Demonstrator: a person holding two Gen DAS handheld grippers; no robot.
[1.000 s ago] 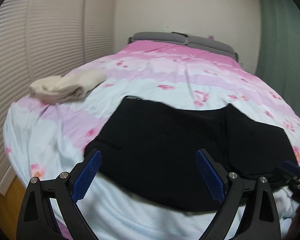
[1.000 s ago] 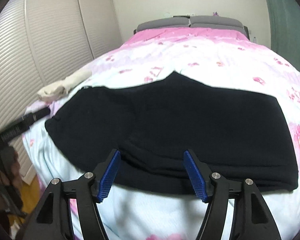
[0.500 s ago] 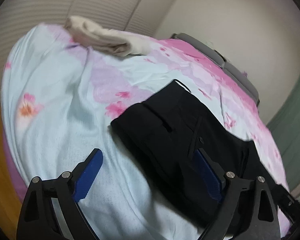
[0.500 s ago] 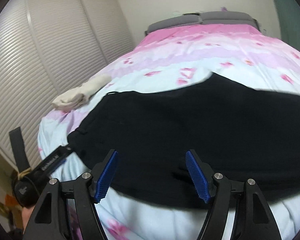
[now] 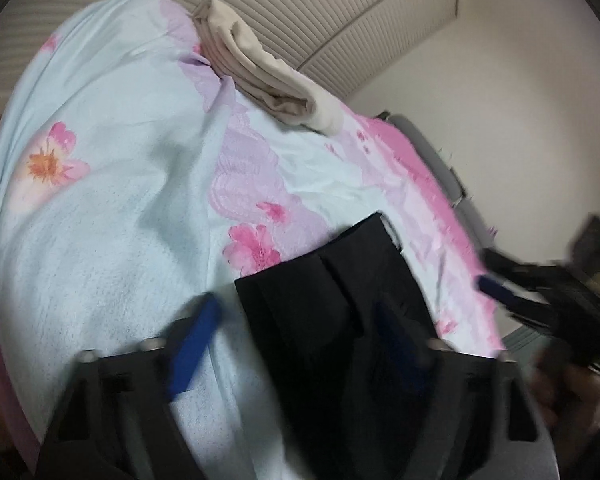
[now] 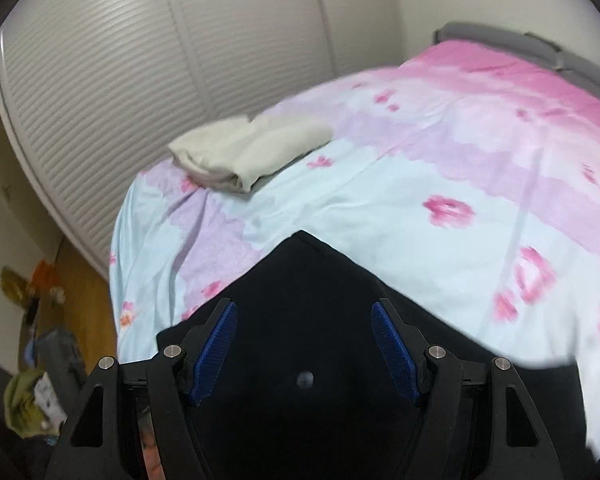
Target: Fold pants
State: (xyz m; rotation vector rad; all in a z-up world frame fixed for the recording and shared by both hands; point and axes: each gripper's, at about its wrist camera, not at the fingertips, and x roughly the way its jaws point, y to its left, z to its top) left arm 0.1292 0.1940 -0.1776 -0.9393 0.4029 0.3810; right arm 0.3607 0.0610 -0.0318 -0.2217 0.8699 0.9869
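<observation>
Fingers first: on my left gripper (image 5: 296, 344) they are closing, with the corner of the black pants (image 5: 332, 320) between them, though the blur keeps me from telling whether the pads press the cloth yet. My right gripper (image 6: 304, 350) has its fingers spread, hanging over the dark fabric with nothing pinched.

I see the pants lying on the bed (image 6: 380, 196), on the flowered cover near its foot end, waistband corner pointing toward a folded beige garment (image 6: 248, 150) that sits well apart by the slatted closet doors (image 6: 100, 80).

I judge this as the grasping step before a fold: each side takes an edge. Next, I would want the left pinch firm on the corner and the right fingers lowered onto the cloth edge, so both lift together.

No brand, label or writing is readable in either view.
</observation>
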